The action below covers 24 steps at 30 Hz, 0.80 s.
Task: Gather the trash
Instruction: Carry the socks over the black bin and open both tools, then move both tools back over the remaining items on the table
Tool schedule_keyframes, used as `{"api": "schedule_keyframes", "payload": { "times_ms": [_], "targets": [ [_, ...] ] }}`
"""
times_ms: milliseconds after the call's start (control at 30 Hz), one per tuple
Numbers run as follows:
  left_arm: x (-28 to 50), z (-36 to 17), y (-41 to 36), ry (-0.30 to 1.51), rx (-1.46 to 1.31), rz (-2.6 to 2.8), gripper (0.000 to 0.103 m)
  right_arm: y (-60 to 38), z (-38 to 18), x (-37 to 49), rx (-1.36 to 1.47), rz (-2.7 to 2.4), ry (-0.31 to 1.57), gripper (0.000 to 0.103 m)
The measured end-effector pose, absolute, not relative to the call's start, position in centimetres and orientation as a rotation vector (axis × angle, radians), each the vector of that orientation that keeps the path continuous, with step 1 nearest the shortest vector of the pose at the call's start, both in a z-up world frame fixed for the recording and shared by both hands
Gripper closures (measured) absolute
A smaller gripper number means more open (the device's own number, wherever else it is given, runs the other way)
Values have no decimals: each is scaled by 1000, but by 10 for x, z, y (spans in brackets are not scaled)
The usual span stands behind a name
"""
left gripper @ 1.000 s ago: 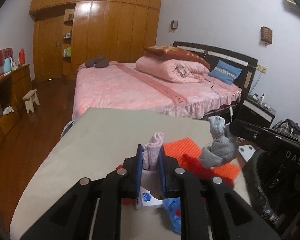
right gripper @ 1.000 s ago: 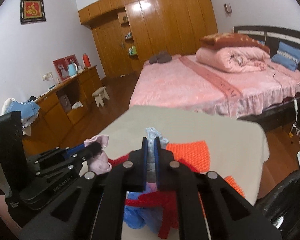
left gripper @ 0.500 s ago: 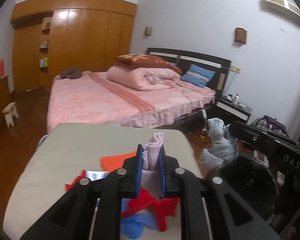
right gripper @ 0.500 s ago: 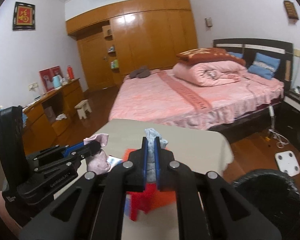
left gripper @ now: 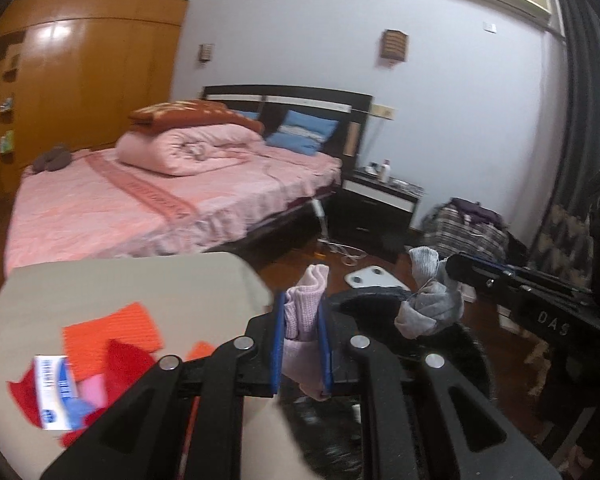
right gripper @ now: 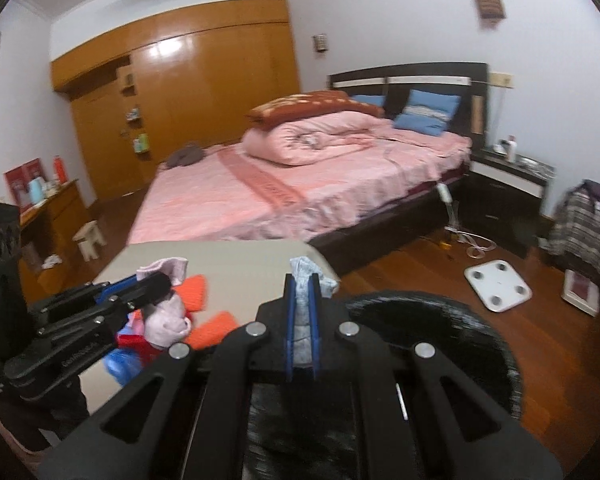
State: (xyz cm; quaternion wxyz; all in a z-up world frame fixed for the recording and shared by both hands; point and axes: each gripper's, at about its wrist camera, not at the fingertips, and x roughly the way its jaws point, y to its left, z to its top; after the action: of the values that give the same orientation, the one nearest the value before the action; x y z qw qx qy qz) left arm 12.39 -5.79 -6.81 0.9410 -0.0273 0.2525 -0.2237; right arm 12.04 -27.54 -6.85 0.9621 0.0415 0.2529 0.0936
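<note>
Left hand-held gripper (left gripper: pixel 302 344) clamping crumpled pale pink knitted sock (left gripper: pixel 303 312), right hand-held gripper (right gripper: pixel 302 332) clamping crumpled grey knitted sock (right gripper: pixel 305 280), both hovering over round black bin (right gripper: pixel 460 320) beside beige worktop (right gripper: pixel 228 260) corner.

A pink bed (right gripper: pixel 300 200) (quilt folded), white scale (right gripper: pixel 498 285) on floor.

Pink sock (left gripper: pixel 305 320) is bunched up and pinched between the left gripper (left gripper: pixel 302 334) pads, toe end poking up past the tips. Grey sock (right gripper: pixel 302 312) is wedged the same way in the right gripper (right gripper: pixel 302 320). Black bin (right gripper: pixel 432 320) sits open right under both claws.
</note>
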Motion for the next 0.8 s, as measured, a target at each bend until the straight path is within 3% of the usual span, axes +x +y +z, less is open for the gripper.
{"api": "schedule_keyframes", "payload": {
  "times_ms": [267, 333, 400, 433, 467, 500, 567, 600, 700, 800],
  "targets": [
    [131, -85, -118, 571, -47, -585, 87, -329, -98, 108, 112, 56, 558, 96],
    [134, -88, -126, 578, -42, -585, 77, -338, -104, 104, 118, 20, 572, 92],
    [135, -90, -128, 586, -44, -584, 60, -346, -110, 103, 127, -12, 580, 76],
    [135, -91, -126, 584, -46, -574, 56, -348, -111, 103, 131, -24, 579, 60],
    [135, -92, -123, 580, -46, -561, 54, -349, -112, 102, 133, -35, 574, 49],
    [134, -91, -120, 579, -43, -549, 51, -350, -113, 99, 133, -50, 564, 45],
    [133, -91, -107, 570, -34, -504, 43, -349, -113, 100, 128, -64, 552, 18],
    [133, -91, -100, 563, -30, -482, 36, -346, -112, 97, 121, -82, 535, 10],
    [130, -90, -75, 542, -10, -386, 14, -337, -109, 98, 112, -104, 505, 5],
    [128, -91, -42, 533, 3, -302, 10, -318, -113, 104, 101, -81, 521, 5]
  ]
}}
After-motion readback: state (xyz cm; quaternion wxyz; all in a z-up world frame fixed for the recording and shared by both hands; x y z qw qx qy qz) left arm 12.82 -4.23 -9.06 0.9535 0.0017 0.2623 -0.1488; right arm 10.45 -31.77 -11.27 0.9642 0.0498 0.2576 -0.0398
